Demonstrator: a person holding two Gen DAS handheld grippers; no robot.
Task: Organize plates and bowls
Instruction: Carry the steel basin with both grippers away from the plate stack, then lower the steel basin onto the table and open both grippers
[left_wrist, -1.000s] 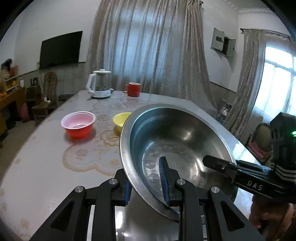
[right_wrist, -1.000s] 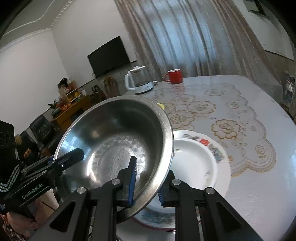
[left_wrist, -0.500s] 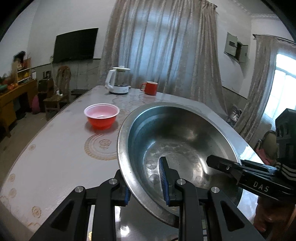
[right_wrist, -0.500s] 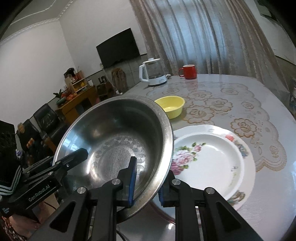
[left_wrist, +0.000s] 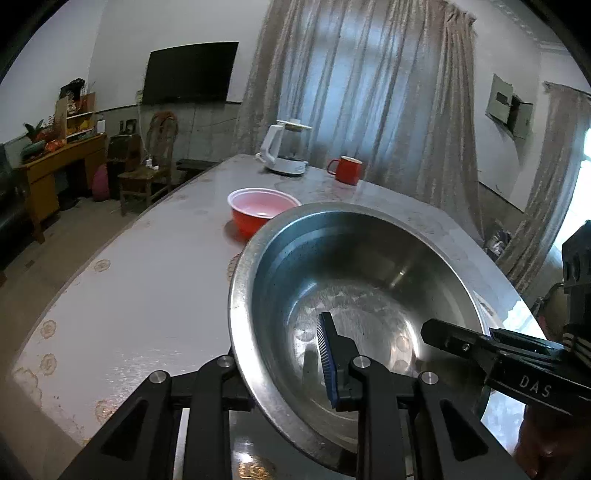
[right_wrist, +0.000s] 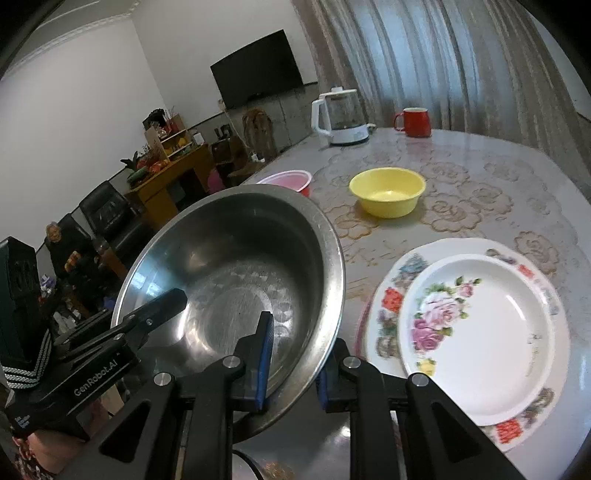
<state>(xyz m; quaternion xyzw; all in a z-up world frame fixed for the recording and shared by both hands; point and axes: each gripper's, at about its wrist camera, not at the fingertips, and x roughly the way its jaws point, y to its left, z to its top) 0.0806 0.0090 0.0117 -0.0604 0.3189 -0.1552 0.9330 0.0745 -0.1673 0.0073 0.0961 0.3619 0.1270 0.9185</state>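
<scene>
The steel bowl (left_wrist: 362, 295) hangs tilted above the near part of the table (left_wrist: 147, 295), held by both grippers at once. The left gripper (left_wrist: 288, 373) has its jaws drawn narrow on the bowl's left rim, one blue-padded finger (left_wrist: 327, 362) inside the wall and the other outside and beneath it. The right gripper (right_wrist: 291, 365) pinches the opposite rim the same way, its inner pad (right_wrist: 264, 354) pressed against the inside wall and the outer finger under the lip. Each gripper shows in the other's view, reaching in over the rim from the far side.

Just to the right of the steel bowl, as the right wrist view shows it, lie two plates stacked: a white plate with pink roses (right_wrist: 480, 339) on top of a wider plate with a coloured border (right_wrist: 391, 295). The bowl's rim hangs close to the edge of that stack. Beyond, a yellow bowl (right_wrist: 388, 192) sits on the patterned cloth near the table's middle, and a red bowl (left_wrist: 262, 210) stands just behind the steel bowl, partly hidden by it. At the far end stand one white kettle (left_wrist: 284, 155) and one red mug (left_wrist: 345, 170), well apart from the rest.

The table's left stretch in the left wrist view is bare up to its curved edge. That makes three bowls, two plates, one kettle, one mug.
</scene>
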